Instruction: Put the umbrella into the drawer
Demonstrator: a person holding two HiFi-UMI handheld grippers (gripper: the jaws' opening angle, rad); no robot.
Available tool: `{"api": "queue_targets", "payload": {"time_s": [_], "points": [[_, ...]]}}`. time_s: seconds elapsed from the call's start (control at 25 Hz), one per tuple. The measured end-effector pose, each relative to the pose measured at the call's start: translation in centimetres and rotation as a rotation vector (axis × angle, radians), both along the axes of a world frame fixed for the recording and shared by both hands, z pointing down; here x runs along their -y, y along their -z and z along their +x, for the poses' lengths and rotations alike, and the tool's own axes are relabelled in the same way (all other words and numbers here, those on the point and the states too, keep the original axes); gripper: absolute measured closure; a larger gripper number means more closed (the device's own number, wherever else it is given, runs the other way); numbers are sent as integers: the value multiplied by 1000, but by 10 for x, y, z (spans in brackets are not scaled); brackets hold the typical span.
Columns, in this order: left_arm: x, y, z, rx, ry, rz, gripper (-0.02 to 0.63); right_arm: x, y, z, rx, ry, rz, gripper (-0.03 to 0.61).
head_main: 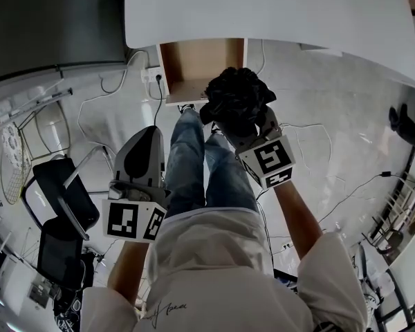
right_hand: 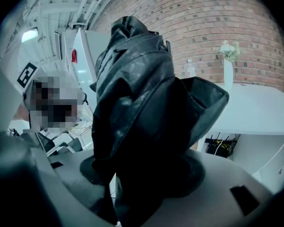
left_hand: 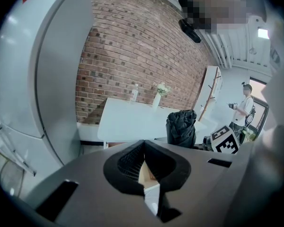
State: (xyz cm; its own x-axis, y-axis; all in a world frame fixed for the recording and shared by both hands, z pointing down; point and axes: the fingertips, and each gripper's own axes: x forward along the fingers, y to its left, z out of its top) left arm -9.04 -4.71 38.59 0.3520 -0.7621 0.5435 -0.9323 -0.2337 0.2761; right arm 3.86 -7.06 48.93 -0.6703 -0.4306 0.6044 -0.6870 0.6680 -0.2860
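Head view: white table top (head_main: 263,12) across the upper frame; under it, upper centre, an open light-wood drawer (head_main: 200,68), its inside bare; black folded fabric umbrella (head_main: 236,99) bunched just below the drawer, overlapping its lower right corner in the frame; whether it has reached the opening I cannot tell; right gripper (head_main: 243,126) at centre right with its jaws buried in the umbrella's folds; left gripper (head_main: 146,133) at lower left, well apart from the umbrella, pointing up the frame; person's blue-jeaned legs (head_main: 194,164) between the two grippers.

Left gripper view: left gripper (left_hand: 143,157) jaws clenched pad to pad, nothing between them; a sliver of pale wood shows just below where the pads meet; umbrella (left_hand: 181,126) upright at centre right, over the white table (left_hand: 132,119); red brick wall (left_hand: 132,56) behind.

Right gripper view: right gripper (right_hand: 137,183) jaws clamped on the umbrella (right_hand: 142,103), which fills the centre of the frame and rises to the top; white vase of flowers (right_hand: 228,70) on the table at upper right.
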Motion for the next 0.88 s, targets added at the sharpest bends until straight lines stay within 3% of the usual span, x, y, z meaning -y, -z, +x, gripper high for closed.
{"api": "queue_targets", "payload": {"time_s": [0.88], "points": [[11, -19, -12, -18, -12, -40, 595, 23, -63, -9, -99, 25, -29, 303]]}}
